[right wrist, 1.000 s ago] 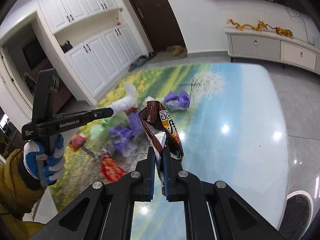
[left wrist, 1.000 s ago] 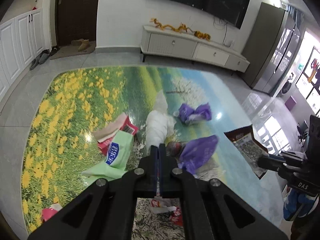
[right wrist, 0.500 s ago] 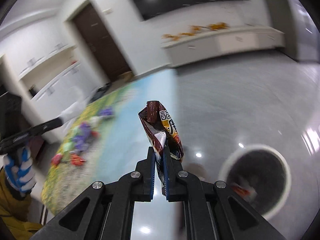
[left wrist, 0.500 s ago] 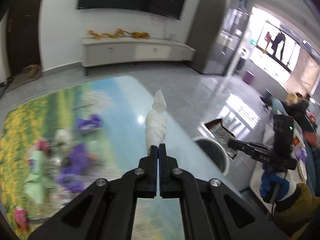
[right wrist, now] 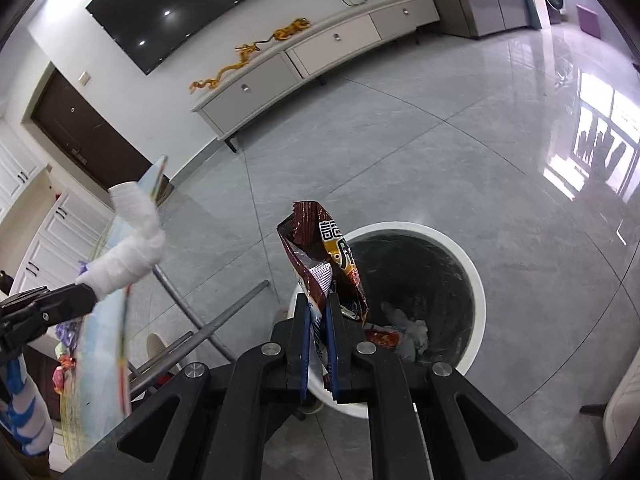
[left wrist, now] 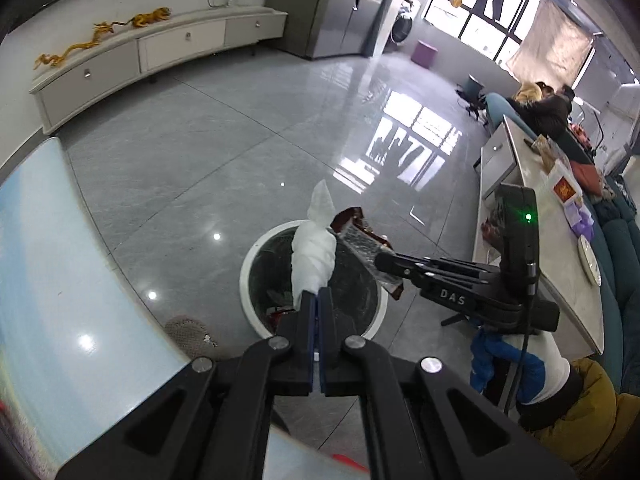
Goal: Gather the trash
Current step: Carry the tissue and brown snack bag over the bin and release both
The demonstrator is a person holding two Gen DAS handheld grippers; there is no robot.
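My left gripper (left wrist: pixel 319 300) is shut on a twisted white tissue wad (left wrist: pixel 314 250) and holds it above the round white-rimmed trash bin (left wrist: pixel 252 258). My right gripper (right wrist: pixel 319 312) is shut on a brown snack wrapper (right wrist: pixel 320 256) and holds it over the near left part of the bin's rim (right wrist: pixel 478 276). The right gripper (left wrist: pixel 384 260) with the wrapper (left wrist: pixel 368 252) also shows in the left wrist view, and the left gripper (right wrist: pixel 86 294) with the tissue wad (right wrist: pixel 128 256) shows in the right wrist view. The bin holds some trash (right wrist: pixel 400 332).
The glossy printed table (left wrist: pixel 48 280) lies to the left, its edge (right wrist: pixel 104 320) beside the bin. Metal table legs (right wrist: pixel 208 328) stand near the bin. A slipper (left wrist: pixel 188 334) lies on the grey tiled floor. A long counter (left wrist: pixel 540 208) stands on the right, a TV cabinet (right wrist: pixel 312 56) at the far wall.
Both grippers have swung away from the table with their trash and now hover over the trash bin. The table litter has left the left wrist view.
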